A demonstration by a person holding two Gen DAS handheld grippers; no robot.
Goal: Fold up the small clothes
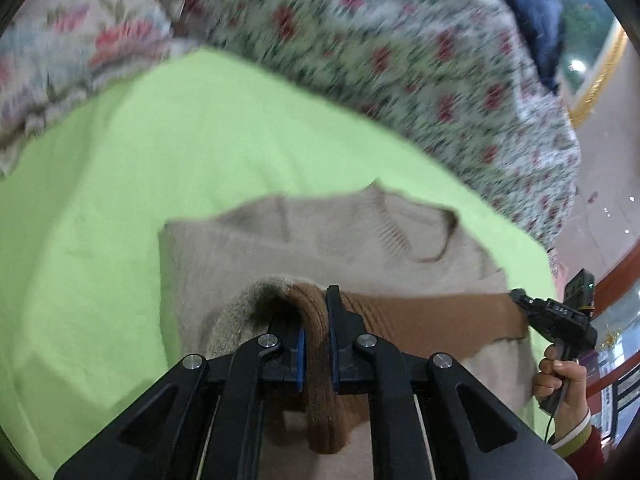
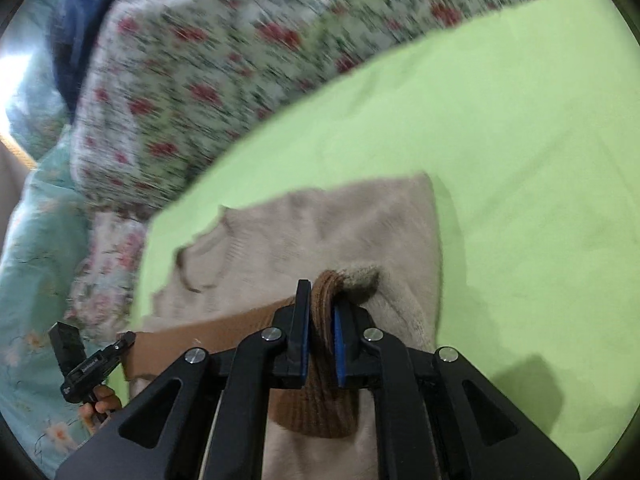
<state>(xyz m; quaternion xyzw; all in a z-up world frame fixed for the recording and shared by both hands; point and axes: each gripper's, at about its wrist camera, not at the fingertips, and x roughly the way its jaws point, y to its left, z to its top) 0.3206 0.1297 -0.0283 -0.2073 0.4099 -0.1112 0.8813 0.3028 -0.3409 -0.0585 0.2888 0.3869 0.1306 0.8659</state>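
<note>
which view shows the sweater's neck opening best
The left wrist view. There the sweater's neck opening lies near the middle, its ribbed rim curving round almost whole. The right wrist view shows it off to the left, smaller, seen from the side, partly cut off by the sweater's edge.

Left gripper (image 1: 316, 354), right gripper (image 2: 322, 346) clamped (angled down).

A sweater (image 1: 320, 236) lies flat on a sheet (image 1: 120, 200) spread over the bed, its neckline toward the far edge. Its ribbed hem band (image 1: 432, 316) is lifted above the body of the garment, stretched between the left gripper (image 1: 316, 344) at one end and the right gripper (image 2: 322, 328) at the other. Behind the sheet's far edge a floral quilt (image 2: 200, 80) is heaped, with a dark garment (image 2: 80, 32) lying on top of it.
</note>
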